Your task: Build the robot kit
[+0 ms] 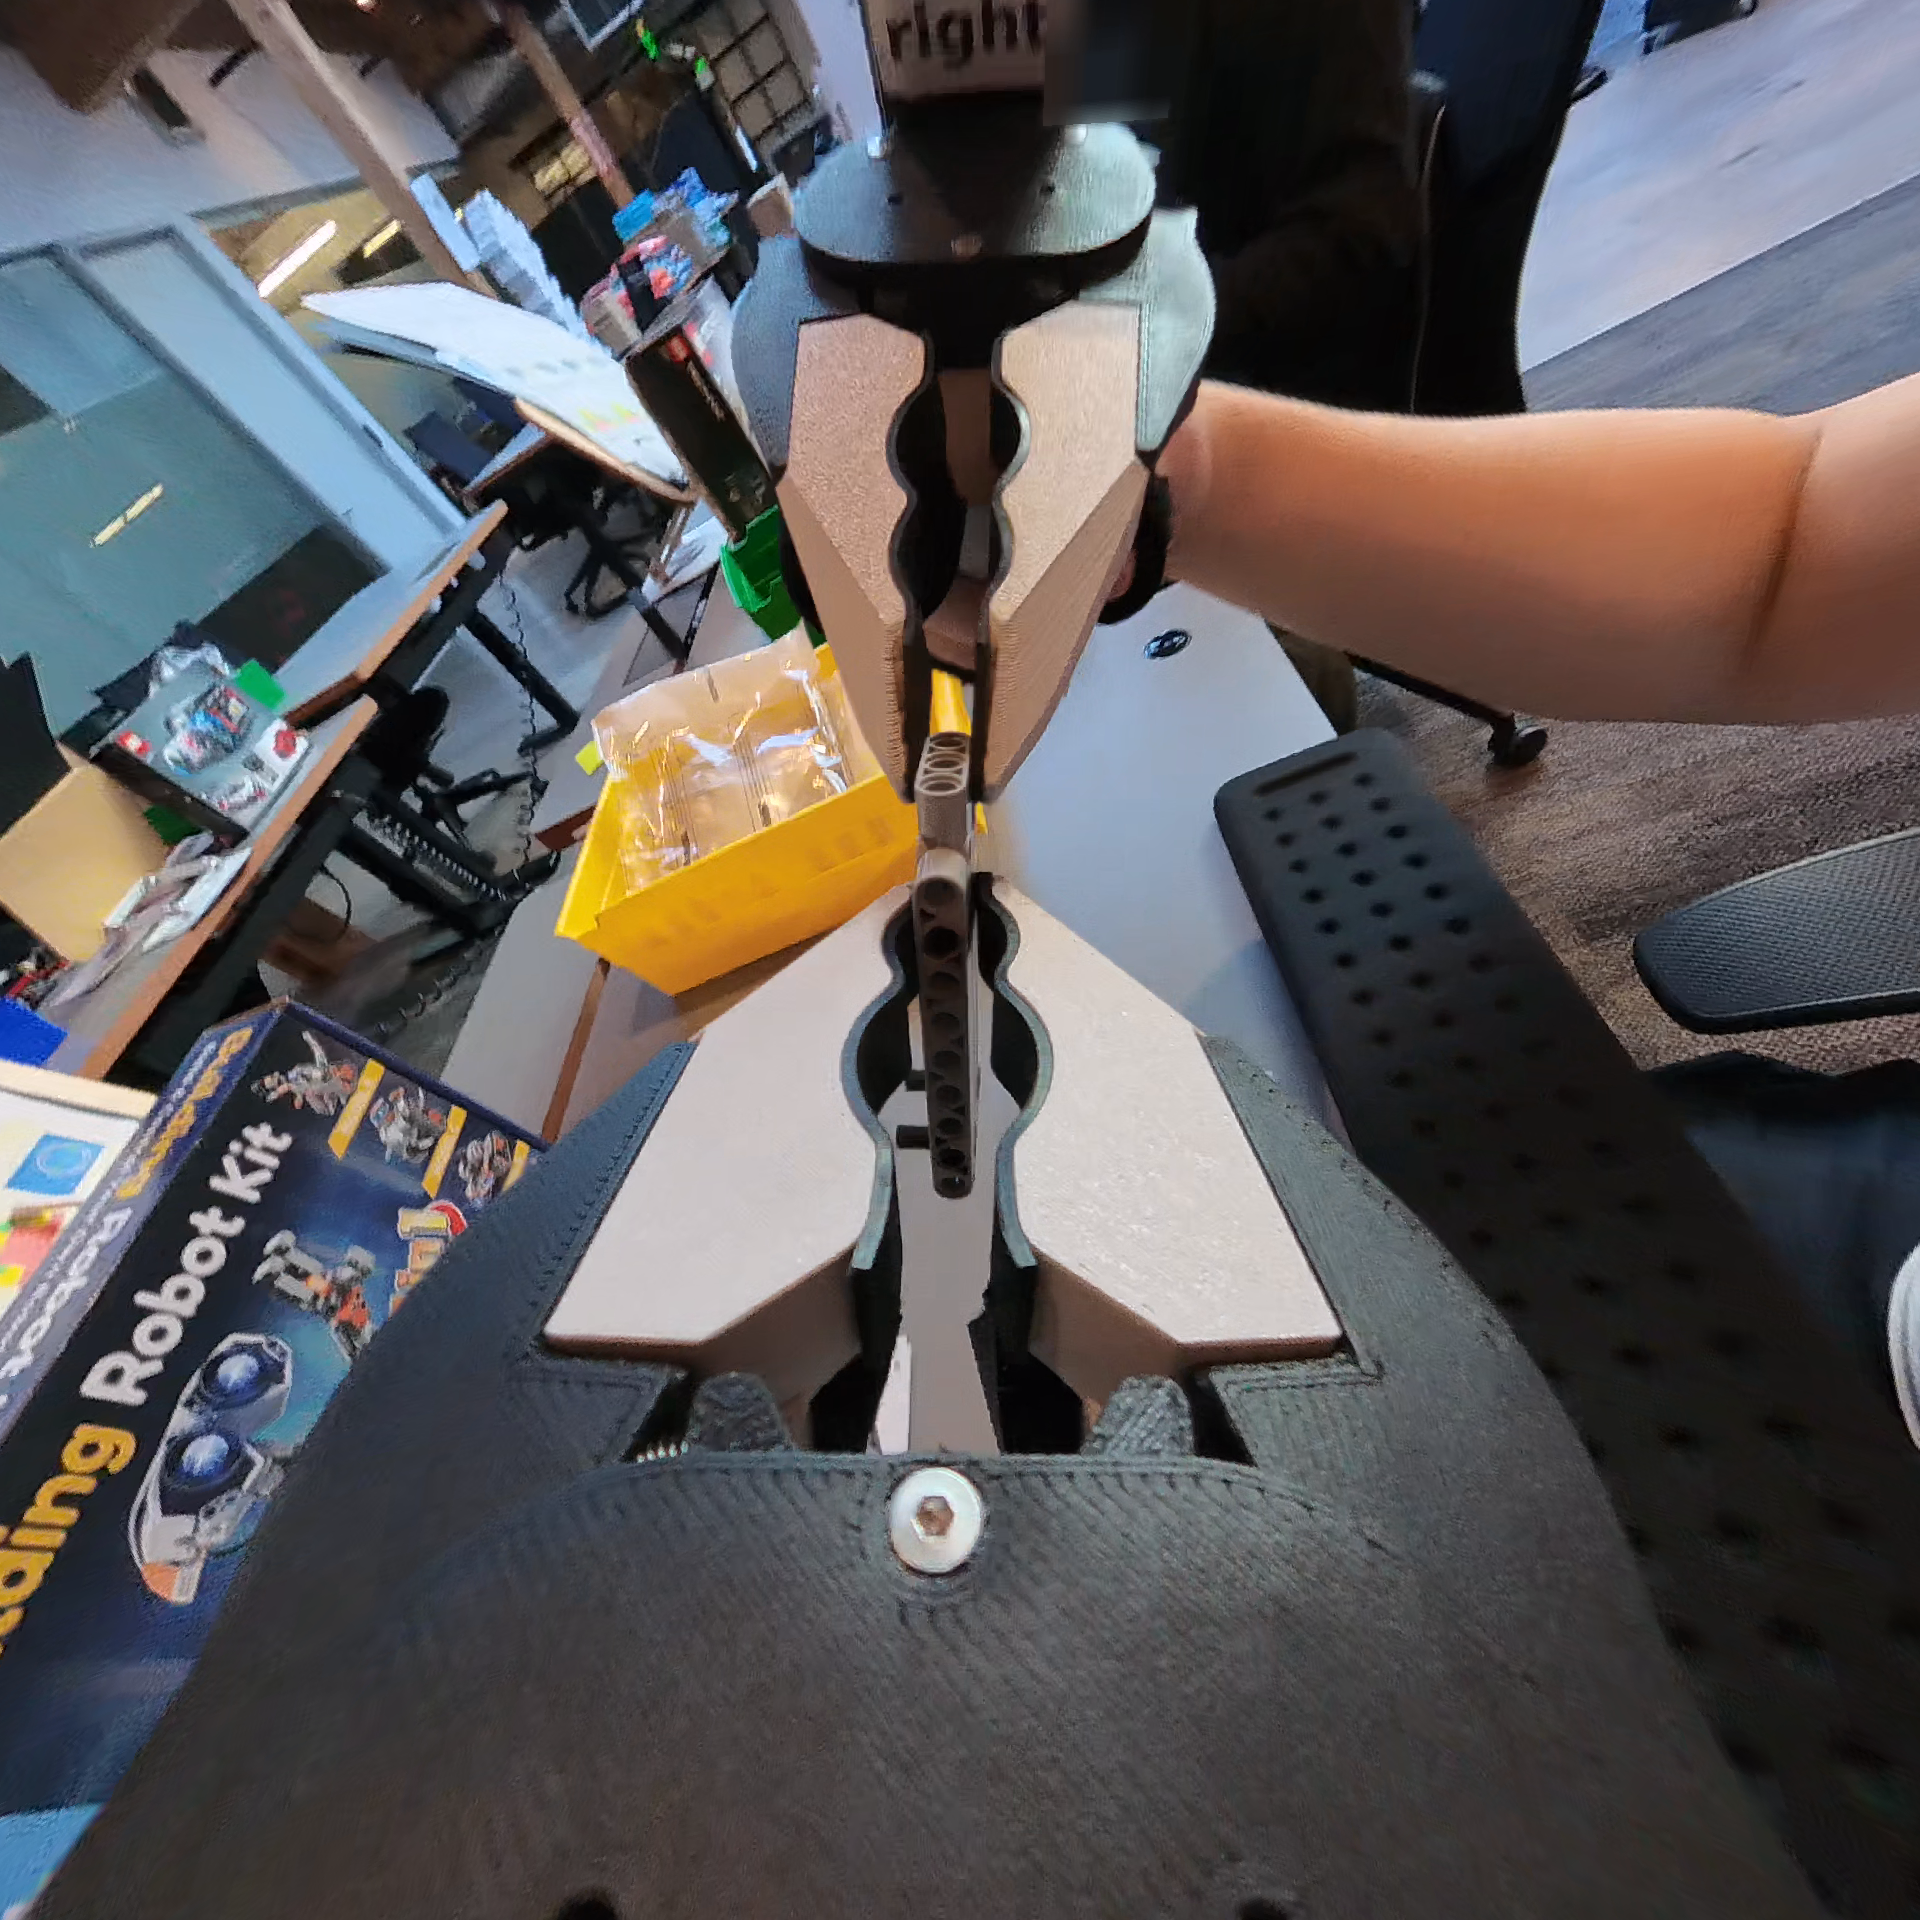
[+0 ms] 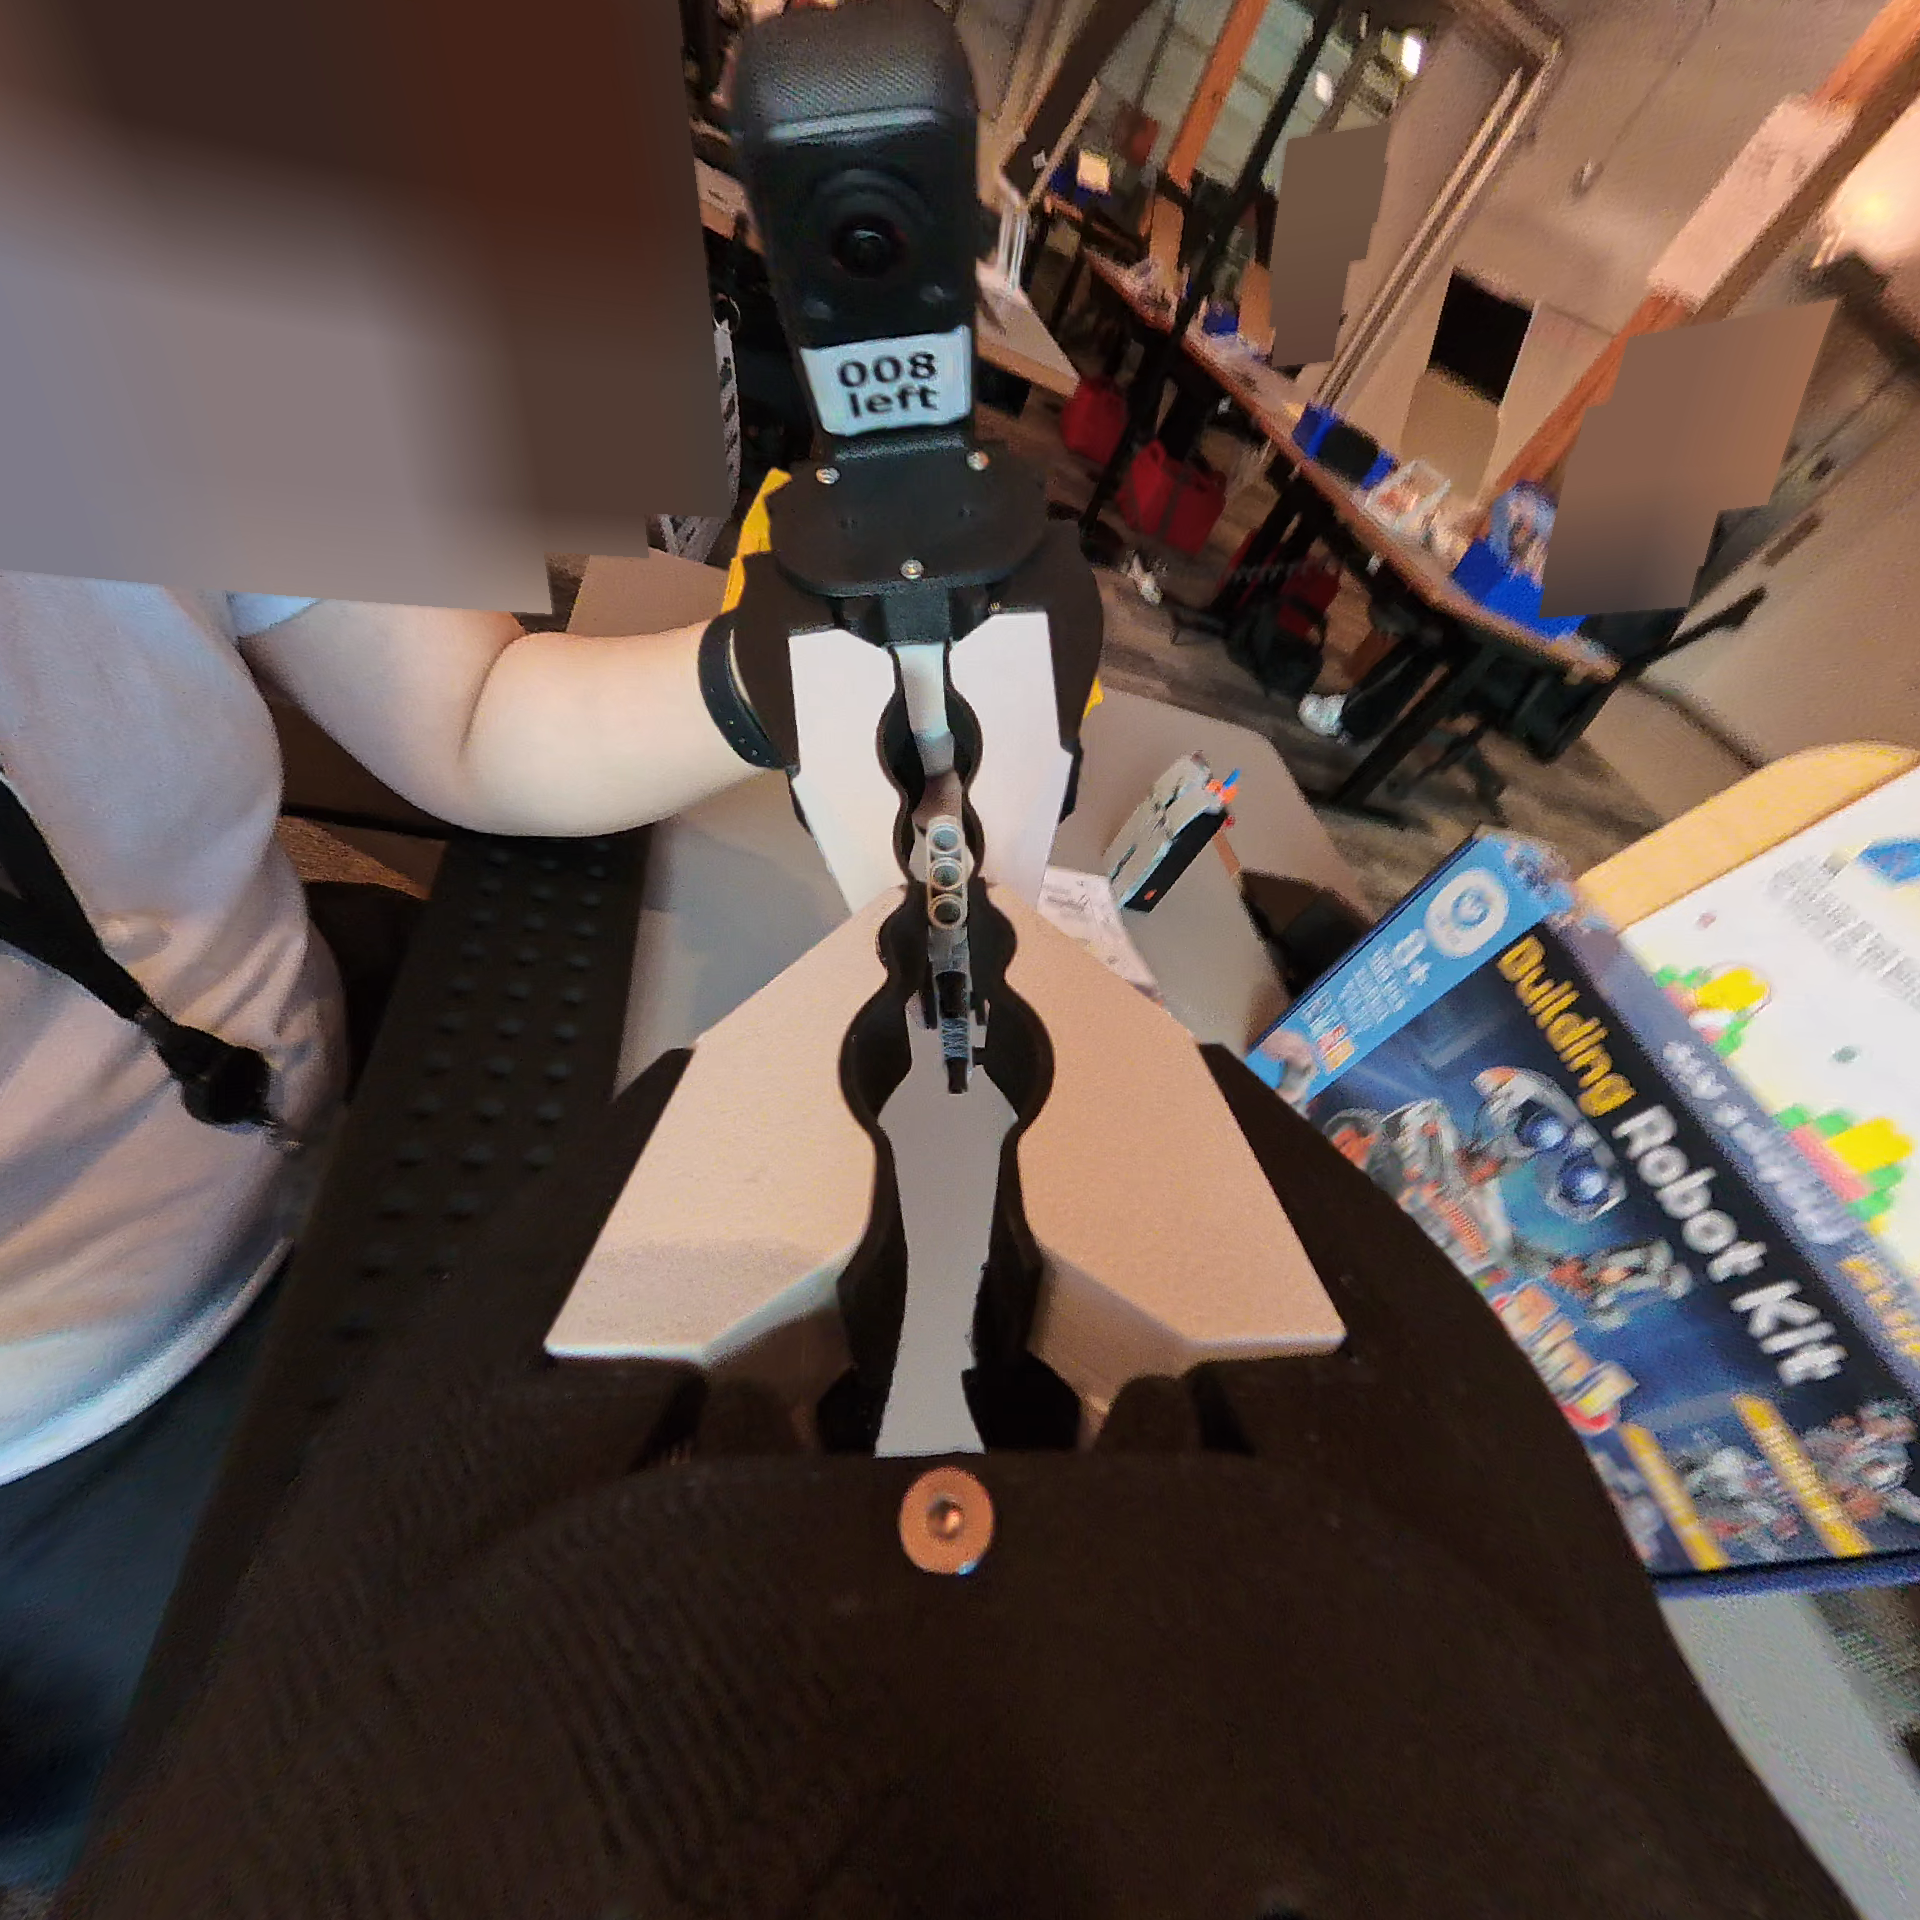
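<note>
My left gripper (image 1: 948, 904) is shut on a long black beam with a row of holes (image 1: 948, 1029), held upright between its jaws. My right gripper (image 1: 948, 774) faces it tip to tip from above, shut on a short grey beam with holes (image 1: 941, 790). The two beams' ends meet between the fingertips. In the right wrist view my right gripper (image 2: 948, 920) holds the grey beam (image 2: 943, 878), with a dark part (image 2: 954, 1023) behind it inside the jaws. The left gripper (image 2: 940, 831) is right beyond, its fingers around the beam's far end.
A yellow bin (image 1: 727, 914) with clear bags sits on the white table (image 1: 1122, 831), with a green bin (image 1: 758, 582) behind. A blue kit box (image 1: 208, 1299) (image 2: 1610, 1195) lies alongside. A black perforated strip (image 1: 1455, 1039) and the person's forearm (image 1: 1507, 561) are close by. Both grippers' tips are close together, under 4 cm apart.
</note>
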`<state>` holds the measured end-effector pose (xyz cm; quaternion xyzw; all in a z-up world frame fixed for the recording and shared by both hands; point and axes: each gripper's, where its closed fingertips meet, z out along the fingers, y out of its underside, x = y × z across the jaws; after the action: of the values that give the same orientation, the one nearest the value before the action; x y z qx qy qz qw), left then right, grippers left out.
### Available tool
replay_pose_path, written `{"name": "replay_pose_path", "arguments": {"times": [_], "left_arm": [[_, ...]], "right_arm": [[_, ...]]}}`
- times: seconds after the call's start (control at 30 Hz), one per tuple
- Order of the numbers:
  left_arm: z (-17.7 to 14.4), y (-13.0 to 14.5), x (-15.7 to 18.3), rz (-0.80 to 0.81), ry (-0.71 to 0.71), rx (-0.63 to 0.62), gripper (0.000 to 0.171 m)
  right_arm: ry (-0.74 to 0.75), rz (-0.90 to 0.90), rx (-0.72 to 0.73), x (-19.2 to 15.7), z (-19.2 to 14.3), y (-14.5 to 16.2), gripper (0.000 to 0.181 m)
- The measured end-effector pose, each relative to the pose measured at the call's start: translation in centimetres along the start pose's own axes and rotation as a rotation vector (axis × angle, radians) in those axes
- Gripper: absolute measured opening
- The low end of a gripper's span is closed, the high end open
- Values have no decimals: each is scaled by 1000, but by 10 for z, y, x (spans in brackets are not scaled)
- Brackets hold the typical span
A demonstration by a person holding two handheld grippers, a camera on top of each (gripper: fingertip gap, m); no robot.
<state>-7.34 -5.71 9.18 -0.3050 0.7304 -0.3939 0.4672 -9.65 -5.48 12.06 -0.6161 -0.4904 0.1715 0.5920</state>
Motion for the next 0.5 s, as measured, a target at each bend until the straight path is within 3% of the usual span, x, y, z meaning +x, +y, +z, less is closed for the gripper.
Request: {"name": "replay_pose_path", "arguments": {"times": [0.2, 0.5], "left_arm": [[-3, 7, -4, -197, 105, 34, 6], [-18, -1, -15, -361, 181, 166, 6]], "right_arm": [[-75, 257, -119, 12, 10, 5, 6], [-72, 272, -175, 21, 14, 1, 7]]}}
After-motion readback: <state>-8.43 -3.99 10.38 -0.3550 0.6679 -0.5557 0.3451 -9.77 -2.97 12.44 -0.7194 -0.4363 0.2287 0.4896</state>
